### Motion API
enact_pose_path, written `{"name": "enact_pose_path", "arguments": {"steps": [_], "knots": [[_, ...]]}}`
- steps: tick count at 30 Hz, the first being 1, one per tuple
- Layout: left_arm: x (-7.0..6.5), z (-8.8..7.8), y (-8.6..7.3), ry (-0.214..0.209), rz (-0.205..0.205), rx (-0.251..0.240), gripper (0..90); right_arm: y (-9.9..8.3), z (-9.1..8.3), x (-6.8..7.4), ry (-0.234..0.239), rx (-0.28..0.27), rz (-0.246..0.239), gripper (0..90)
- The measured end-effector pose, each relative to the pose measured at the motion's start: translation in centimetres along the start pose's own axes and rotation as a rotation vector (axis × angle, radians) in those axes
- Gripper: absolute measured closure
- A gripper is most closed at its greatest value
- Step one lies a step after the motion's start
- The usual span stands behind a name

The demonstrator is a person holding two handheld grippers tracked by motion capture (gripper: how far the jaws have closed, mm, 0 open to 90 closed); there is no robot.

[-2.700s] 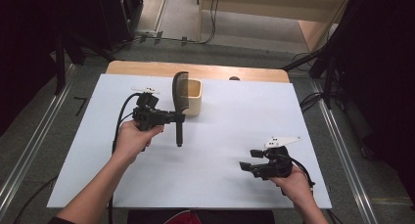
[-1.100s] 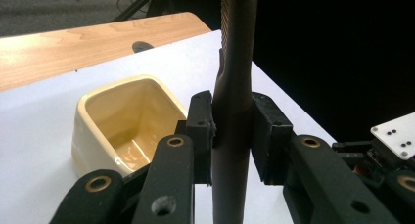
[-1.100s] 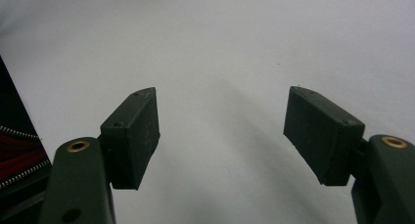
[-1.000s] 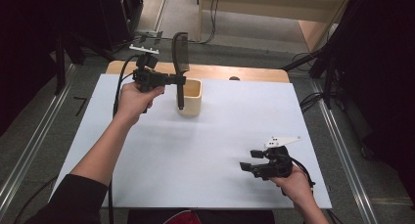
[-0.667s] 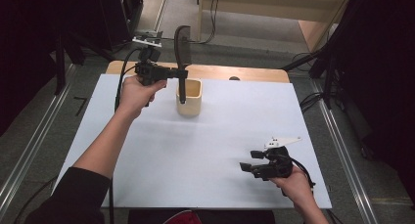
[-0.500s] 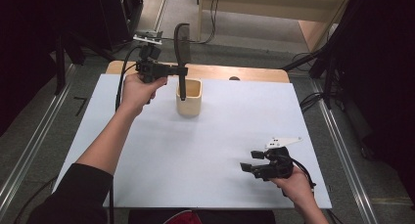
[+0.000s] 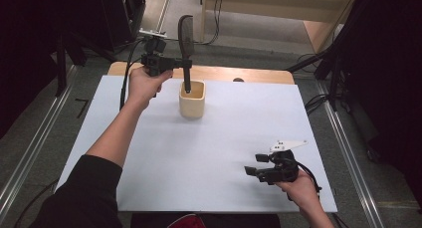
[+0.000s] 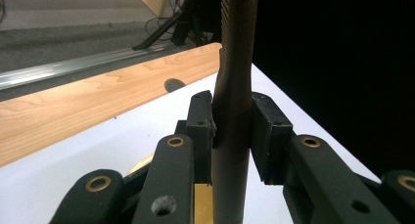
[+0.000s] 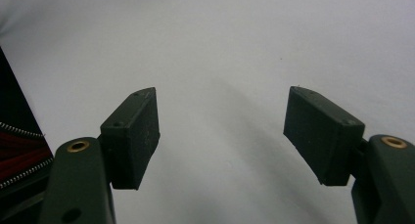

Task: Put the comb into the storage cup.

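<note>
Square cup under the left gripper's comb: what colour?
Pale cream-yellow square cup, clearest in the high view; the dark comb is black-brown.

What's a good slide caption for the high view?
Left gripper holds a dark brush upright, handle end in a wooden cup.

The table (image 7: 209, 148) is seen whole from the high view, looking forward and down. Its far wooden edge (image 8: 73, 111) is viewed closely, nearly level, from the left gripper view. Its white surface (image 9: 220, 53) is faced closely from the right gripper view.
</note>
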State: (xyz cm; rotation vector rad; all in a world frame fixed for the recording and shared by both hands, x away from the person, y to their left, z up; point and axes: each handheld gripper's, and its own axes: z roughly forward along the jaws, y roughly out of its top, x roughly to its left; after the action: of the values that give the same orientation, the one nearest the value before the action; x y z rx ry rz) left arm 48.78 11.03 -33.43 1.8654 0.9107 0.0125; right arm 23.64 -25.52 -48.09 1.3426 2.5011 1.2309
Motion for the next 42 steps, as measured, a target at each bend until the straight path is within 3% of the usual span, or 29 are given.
{"name": "enact_pose_path", "arguments": {"steps": [11,23,42], "knots": [[0.8,1.8,-0.6,0.03,0.016,-0.014,73.7,0.1,0.0,0.1,0.011,-0.004,-0.006,27.2],[1.4,2.6,-1.5,0.046,0.02,-0.022,73.7,0.1,0.0,0.2,0.028,-0.018,-0.015,27.0],[2.1,3.5,-3.4,0.022,0.016,0.002,73.7,0.2,0.1,0.1,0.028,-0.012,-0.017,27.0]]}}
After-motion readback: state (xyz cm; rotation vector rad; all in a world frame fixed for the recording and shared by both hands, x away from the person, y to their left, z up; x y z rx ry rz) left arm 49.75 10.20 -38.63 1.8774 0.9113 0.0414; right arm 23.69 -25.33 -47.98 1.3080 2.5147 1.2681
